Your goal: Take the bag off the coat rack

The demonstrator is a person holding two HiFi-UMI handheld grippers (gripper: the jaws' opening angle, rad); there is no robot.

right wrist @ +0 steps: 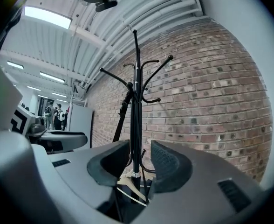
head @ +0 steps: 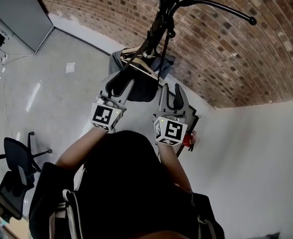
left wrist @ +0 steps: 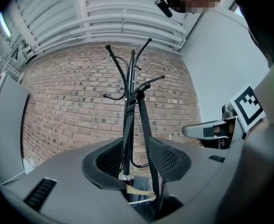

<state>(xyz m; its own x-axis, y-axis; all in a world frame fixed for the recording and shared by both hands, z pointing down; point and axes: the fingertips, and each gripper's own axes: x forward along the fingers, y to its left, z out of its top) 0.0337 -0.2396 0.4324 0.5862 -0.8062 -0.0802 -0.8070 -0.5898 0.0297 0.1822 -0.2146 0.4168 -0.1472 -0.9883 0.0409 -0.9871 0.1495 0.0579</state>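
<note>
Both the left gripper (head: 119, 85) and right gripper (head: 172, 94) stand open, empty, facing the rack (head: 162, 14). The bag (head: 146, 83) hangs low on it by a long strap (left wrist: 144, 125); soft, probably light, best lifted by that strap.

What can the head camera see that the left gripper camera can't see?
Only the head view shows the grey floor, the black office chair and the left gripper from outside. Only the left gripper view shows the white ceiling. Both show the coat rack, the brick wall, the bag hanging on the rack, and the right gripper.
</note>
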